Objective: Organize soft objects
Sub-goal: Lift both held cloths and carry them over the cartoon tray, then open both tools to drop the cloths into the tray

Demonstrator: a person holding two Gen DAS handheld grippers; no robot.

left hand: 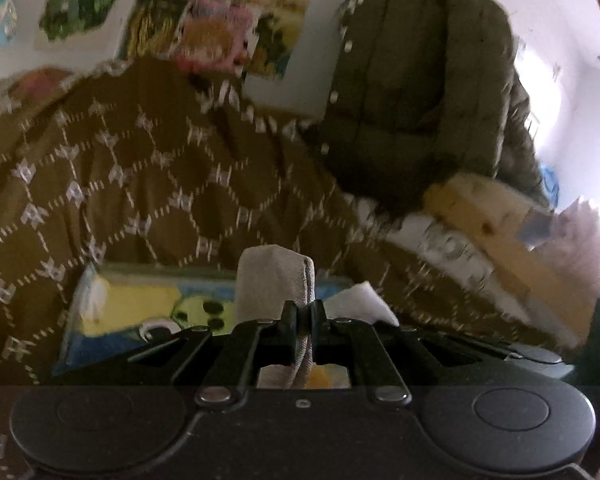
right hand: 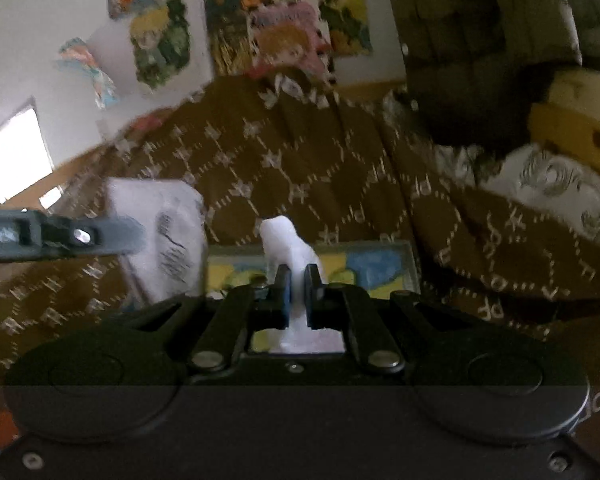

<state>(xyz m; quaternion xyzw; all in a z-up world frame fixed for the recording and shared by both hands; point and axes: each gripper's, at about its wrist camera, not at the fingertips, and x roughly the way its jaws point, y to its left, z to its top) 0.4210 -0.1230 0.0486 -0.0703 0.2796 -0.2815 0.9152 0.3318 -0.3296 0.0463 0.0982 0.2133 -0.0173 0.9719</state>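
- The left gripper [left hand: 304,314] has its jaws pinched nearly together on the seamed edge of a grey-beige cloth [left hand: 274,280]; the fabric stands up in a fold above the fingertips and a strip of it hangs down behind them.
- The right gripper [right hand: 295,290] has its jaws closed tight on a bunched white cloth [right hand: 286,246]; the cloth rises as a lump above the fingertips and shows again below them.
- In the right wrist view the left gripper [right hand: 112,236] reaches in from the left edge, with pale fabric [right hand: 164,240] hanging at its tip.
- Just beyond both grippers lies a yellow-and-blue cartoon-print item [left hand: 136,320], flat on a brown bedspread [left hand: 140,168] with a white diamond pattern.
- Farther off, an olive quilted jacket [left hand: 416,92] hangs at the right, above a yellow pillow [left hand: 496,228]; cartoon posters [right hand: 284,28] cover the wall.
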